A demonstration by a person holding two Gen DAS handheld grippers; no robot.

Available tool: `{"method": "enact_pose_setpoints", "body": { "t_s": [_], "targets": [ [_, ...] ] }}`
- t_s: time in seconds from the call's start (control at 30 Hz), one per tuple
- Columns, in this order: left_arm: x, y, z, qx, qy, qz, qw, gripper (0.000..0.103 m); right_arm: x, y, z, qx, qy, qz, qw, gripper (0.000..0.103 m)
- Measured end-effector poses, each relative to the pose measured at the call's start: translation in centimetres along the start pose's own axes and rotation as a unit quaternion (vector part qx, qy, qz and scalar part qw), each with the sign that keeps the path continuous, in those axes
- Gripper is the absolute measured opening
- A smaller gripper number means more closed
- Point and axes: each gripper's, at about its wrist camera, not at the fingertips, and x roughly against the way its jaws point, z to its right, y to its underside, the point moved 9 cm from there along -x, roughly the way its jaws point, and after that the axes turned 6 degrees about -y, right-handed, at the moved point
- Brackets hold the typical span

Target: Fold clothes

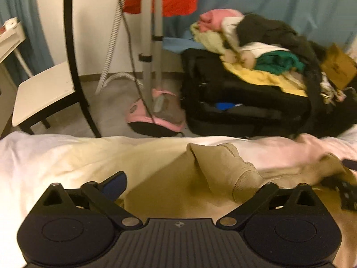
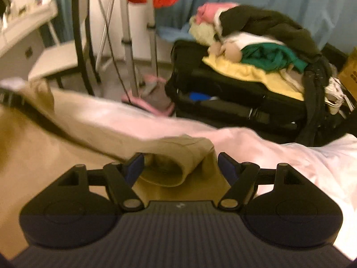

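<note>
Khaki cloth fills the near ground of both views: a pair of tan trousers (image 2: 107, 134) lies on the white-sheeted bed (image 1: 33, 156), its long axis running roughly left to right across the front of both tongs.

In the right wrist view the right tongs (image 2: 180, 164) stand wide open, with a rolled leg opening of the trousers lying in the gap between the blue pads (image 2: 133, 167); nothing is pinched yet. That end looks to me like the nearer grasp, since the hem lies right at the fingertips.

The left tongs (image 1: 189, 187) are also spread wide and hold nothing; only the left pad (image 1: 115, 184) shows clearly, the other is hidden behind its linkage. A ribbed fold of the trousers (image 1: 223, 167) lies just ahead and to the right of centre. Both tools point level, low over the bed, towards its far edge.

Beyond the bed edge sit a black suitcase (image 1: 234, 93) heaped with loose clothes (image 1: 256, 51), a steamer stand (image 1: 151, 44) and a white chair (image 1: 44, 91).
</note>
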Motion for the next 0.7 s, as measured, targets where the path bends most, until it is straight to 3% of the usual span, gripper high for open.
{"method": "enact_pose_setpoints", "body": {
  "t_s": [0.13, 0.23, 0.4, 0.57, 0.7],
  "targets": [
    [6.3, 3.0, 2.1, -0.009, 0.006, 0.053, 0.9986, 0.103, 5.1, 0.8, -0.9, -0.073, -0.021, 0.055, 0.996, 0.074],
    [10.5, 6.0, 2.8, 0.004, 0.008, 0.092, 0.9957, 0.103, 9.6, 2.8, -2.4, -0.094, -0.003, 0.092, 0.991, 0.074],
    [14.9, 11.1, 1.8, 0.037, -0.025, 0.138, 0.9894, 0.103, 16.9, 10.7, -5.7, -0.132, 0.007, 0.138, 0.982, 0.077],
    [17.9, 16.8, -1.8, 0.101, -0.007, 0.136, 0.9855, 0.103, 23.6, 19.8, -8.7, -0.174, 0.008, 0.167, 0.970, 0.077],
    [18.4, 20.4, -6.2, 0.203, 0.045, 0.122, 0.9704, 0.102, 26.5, 25.2, -10.7, -0.186, -0.007, 0.189, 0.964, 0.077]
  ]
}}
